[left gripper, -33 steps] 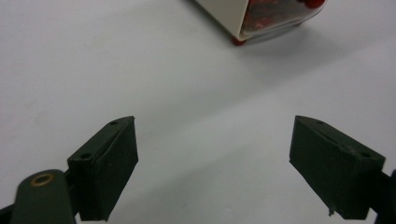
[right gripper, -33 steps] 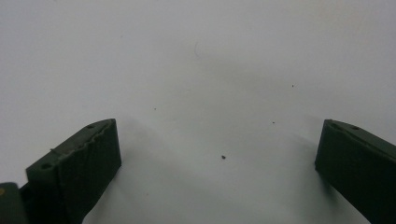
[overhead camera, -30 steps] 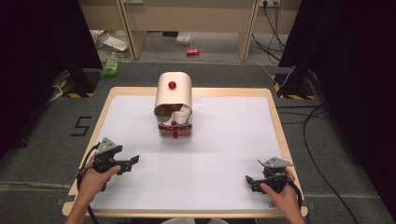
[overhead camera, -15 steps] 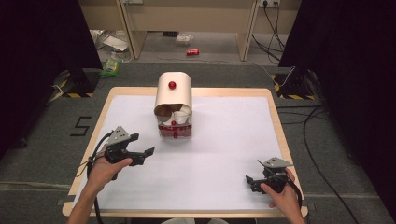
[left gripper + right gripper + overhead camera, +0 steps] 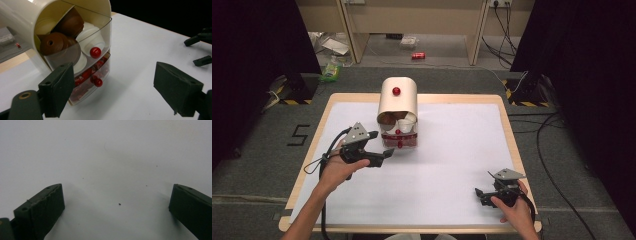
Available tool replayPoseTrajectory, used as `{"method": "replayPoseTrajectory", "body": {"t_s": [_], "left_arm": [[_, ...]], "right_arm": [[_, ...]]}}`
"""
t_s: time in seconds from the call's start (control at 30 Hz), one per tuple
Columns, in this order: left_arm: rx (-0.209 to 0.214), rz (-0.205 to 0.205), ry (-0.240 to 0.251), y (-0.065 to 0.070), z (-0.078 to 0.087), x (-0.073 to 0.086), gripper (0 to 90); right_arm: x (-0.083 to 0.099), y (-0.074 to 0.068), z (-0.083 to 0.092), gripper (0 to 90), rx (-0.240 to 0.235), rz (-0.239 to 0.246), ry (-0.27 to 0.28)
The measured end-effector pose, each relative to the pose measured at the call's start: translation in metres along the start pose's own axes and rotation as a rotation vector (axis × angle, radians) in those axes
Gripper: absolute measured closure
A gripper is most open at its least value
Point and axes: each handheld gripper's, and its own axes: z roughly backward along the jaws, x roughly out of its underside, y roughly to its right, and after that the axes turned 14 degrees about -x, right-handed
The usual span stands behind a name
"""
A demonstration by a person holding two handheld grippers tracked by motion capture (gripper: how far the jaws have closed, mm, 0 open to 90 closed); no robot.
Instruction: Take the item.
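high view: left tongs (image 5: 388,152) wide open, empty, beside drawer box (image 5: 398,102); right tongs (image 5: 480,194) open, empty.

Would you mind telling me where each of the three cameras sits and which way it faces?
High view: above the person's side, looking forward and down on the table; both forearms enter from below.
Left gripper view: rides the left gripper, facing the drawer box; open jaws frame it.
Right gripper view: rides the right gripper, facing bare tabletop.
Shared: high and left views both show the drawer box.

A lab: black curtains (image 5: 257,60), floor cables (image 5: 557,165), hazard tape (image 5: 292,101)
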Motion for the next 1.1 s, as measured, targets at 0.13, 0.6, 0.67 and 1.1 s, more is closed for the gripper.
{"method": "replayPoseTrajectory", "body": {"t_s": [0.13,0.6,0.67,1.1], "left_arm": [[0.003,-0.009,0.001,0.002,-0.008,-0.009,17.2],[0.004,-0.055,-0.012,0.011,-0.033,-0.035,17.9],[0.003,-0.060,-0.018,0.011,-0.036,-0.036,18.0],[0.004,-0.074,-0.055,0.010,-0.056,-0.036,16.9]], "right_arm": [[0.000,0.000,0.000,0.6,0.000,0.000,0.000],[0.000,0.000,0.000,0.6,0.000,-0.002,0.000],[0.000,0.000,0.000,0.6,0.000,-0.003,-0.001],[0.000,0.000,0.000,0.6,0.000,-0.002,0.000]]}}
